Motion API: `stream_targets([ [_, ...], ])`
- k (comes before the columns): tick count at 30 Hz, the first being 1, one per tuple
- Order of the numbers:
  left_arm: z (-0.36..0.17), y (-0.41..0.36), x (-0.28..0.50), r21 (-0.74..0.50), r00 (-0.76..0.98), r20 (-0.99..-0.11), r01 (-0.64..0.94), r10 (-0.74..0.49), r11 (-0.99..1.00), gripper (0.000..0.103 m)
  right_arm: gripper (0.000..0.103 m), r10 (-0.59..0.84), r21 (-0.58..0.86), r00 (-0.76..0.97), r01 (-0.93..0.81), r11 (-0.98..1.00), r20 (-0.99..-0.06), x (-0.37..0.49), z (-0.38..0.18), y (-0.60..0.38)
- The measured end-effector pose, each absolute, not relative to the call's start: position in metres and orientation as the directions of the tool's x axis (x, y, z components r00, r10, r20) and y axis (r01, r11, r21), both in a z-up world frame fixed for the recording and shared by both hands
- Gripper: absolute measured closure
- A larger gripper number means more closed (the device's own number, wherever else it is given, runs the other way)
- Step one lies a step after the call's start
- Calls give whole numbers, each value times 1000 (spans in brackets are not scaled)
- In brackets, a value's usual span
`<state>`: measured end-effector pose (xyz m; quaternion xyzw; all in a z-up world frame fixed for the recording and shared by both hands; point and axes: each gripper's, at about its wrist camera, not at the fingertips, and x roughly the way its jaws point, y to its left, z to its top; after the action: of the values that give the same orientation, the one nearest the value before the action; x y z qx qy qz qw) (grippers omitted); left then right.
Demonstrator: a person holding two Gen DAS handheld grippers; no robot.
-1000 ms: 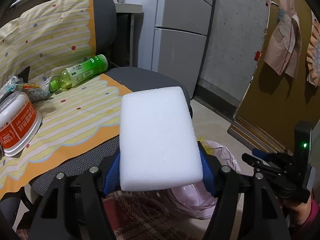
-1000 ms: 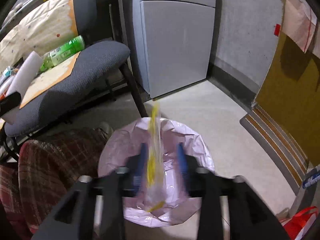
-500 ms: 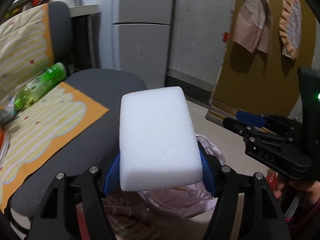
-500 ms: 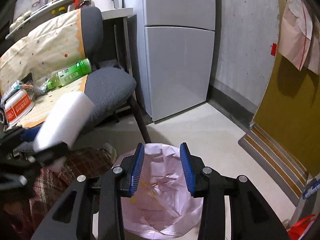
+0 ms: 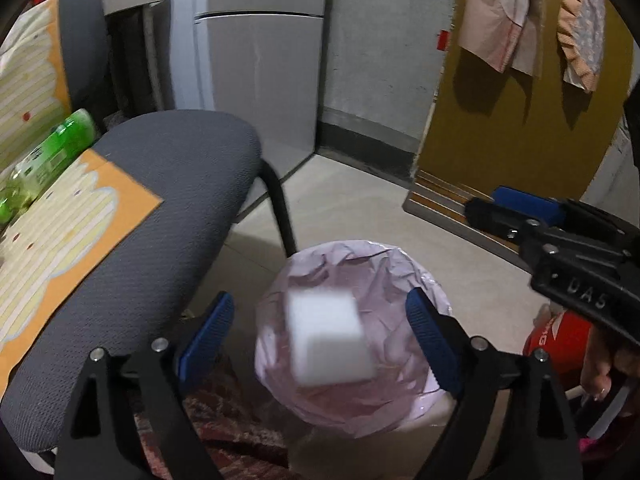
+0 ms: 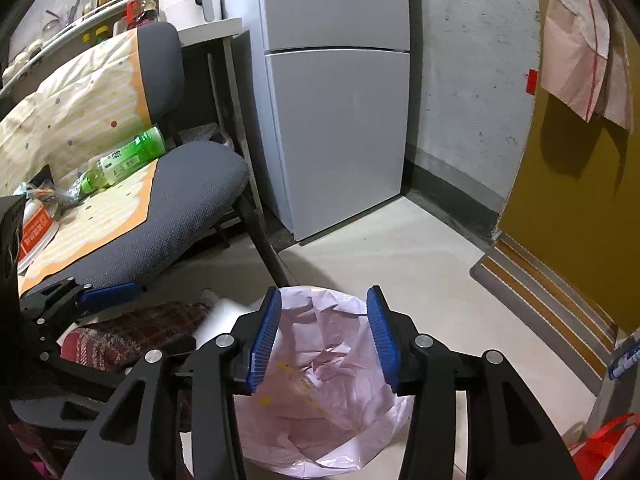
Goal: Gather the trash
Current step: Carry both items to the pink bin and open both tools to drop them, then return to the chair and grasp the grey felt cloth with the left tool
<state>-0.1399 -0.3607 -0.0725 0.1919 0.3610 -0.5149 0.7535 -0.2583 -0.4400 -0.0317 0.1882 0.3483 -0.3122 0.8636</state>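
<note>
I'm holding both left tongs (image 5: 320, 328) and right tongs (image 6: 322, 336) open, empty; white foam block (image 5: 330, 342) is hanging blurred over the pink-lined bin (image 5: 404, 276).

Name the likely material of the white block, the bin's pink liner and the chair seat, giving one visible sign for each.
White block: probably foam, matte and uniform white, though motion-blurred.
Pink liner: thin plastic film; it crinkles and is faintly glossy and translucent.
Chair seat: woven grey fabric over padding, judging by its speckled weave and rounded edge.
</note>
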Motion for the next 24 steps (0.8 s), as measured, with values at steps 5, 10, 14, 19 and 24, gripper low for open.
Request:
stream_targets([
  [5, -65, -329, -122, -44, 298, -730, 877, -615, 478, 18, 57, -387, 108, 575, 645, 756, -720, -249, -30, -430],
  [10, -59, -285, -104, -2, 392, -725, 821, -567, 570, 18, 57, -351, 121, 607, 600, 790, -713, -231, -24, -417],
  [14, -56, -244, -87, 17, 461, -730, 750, -504, 661, 18, 57, -296, 152, 637, 550, 821, -712, -209, -19, -403],
  [19, -46, -182, -61, 5, 544, -722, 622, -427, 783, 18, 57, -223, 166, 695, 446, 880, -684, -174, -2, -375],
  [24, -29, -122, -34, 10, 640, -692, 471, -334, 882, 18, 54, -127, 159, 745, 299, 941, -655, -127, 16, -335],
])
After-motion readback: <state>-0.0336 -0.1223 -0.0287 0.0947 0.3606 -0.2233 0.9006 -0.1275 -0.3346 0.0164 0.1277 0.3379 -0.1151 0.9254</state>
